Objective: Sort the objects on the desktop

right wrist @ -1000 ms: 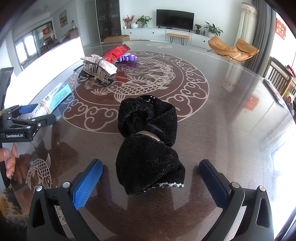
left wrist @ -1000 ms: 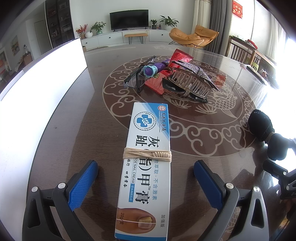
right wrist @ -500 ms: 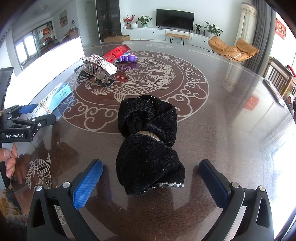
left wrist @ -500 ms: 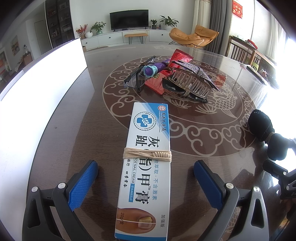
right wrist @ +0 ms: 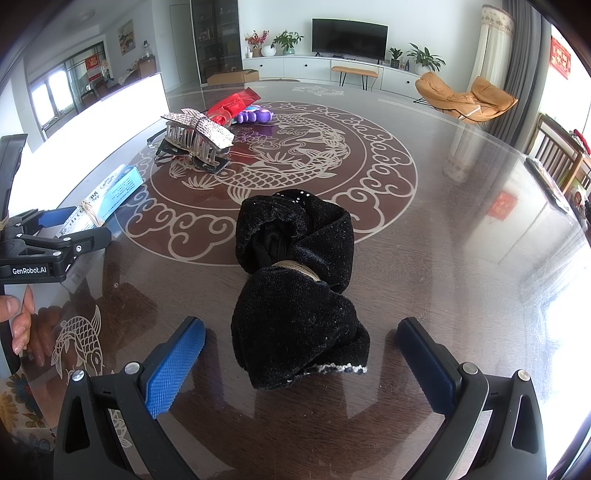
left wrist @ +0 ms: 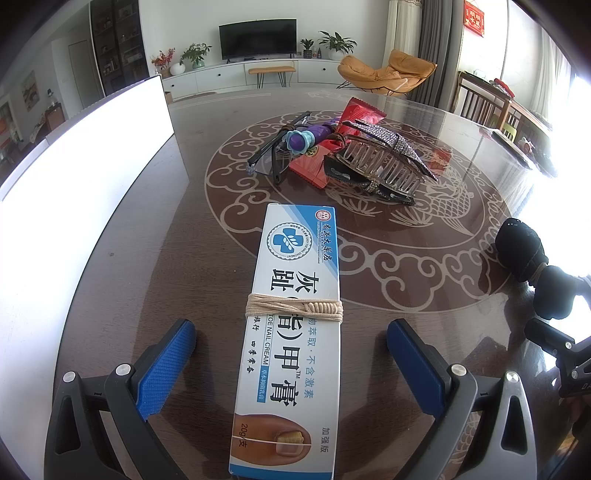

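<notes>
**Both grippers lined up, nothing gripped yet**

The sorting looks to be at the pick-up step. The left gripper [left wrist: 291, 363] sits low over the table [left wrist: 388, 266], fingers spread wide either side of the cream box [left wrist: 295, 332], which runs toward 12 o'clock. The right gripper [right wrist: 301, 362], equally wide, straddles the black cloth bundle [right wrist: 299, 284]. Next, I judge, each must close squarely. The hair clip [left wrist: 380, 166] lies at 1 o'clock.

I see a bright living room past the dark table [left wrist: 155, 258] — a television [right wrist: 349, 36] on a white wall above a low white cabinet [right wrist: 295, 68], potted plants [right wrist: 288, 40], an orange lounge chair [right wrist: 465, 98], grey curtains [left wrist: 436, 48] — glare from the right.
</notes>
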{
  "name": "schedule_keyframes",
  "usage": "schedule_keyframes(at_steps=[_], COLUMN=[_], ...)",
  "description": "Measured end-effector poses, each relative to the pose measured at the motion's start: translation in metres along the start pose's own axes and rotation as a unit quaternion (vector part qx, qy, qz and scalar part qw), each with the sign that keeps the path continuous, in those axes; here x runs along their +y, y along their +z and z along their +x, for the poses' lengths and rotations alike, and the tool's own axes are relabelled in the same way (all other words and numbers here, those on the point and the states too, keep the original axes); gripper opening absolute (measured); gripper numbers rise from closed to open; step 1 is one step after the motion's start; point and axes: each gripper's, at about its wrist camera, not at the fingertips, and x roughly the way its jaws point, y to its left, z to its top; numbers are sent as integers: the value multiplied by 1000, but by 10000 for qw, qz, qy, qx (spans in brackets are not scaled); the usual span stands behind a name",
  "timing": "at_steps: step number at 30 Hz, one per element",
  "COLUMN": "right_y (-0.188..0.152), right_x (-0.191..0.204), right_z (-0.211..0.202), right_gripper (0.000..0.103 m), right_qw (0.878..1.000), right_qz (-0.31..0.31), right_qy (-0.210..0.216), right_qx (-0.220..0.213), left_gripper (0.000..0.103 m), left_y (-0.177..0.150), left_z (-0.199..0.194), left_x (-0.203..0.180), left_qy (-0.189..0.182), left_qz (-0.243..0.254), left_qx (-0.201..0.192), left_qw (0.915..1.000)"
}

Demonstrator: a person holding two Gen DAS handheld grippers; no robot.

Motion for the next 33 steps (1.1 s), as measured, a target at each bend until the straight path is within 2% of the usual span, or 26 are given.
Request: schedule_keyframes(at_steps=[30, 33], right_y=[0, 0], right_x=[0, 0], right_z=[0, 0], right_gripper=[103, 103], right_qw=[10000, 10000], right_qz=[-1, 0], right_qy=[2, 2], right_qx=[0, 2], left_gripper=[103, 103], left_y=[0, 2], left_z=[1, 0], left_x=[0, 1], left_qy=[0, -108], left_qz=[2, 120], left_qx=[6, 170], left_qw=[10000, 9997])
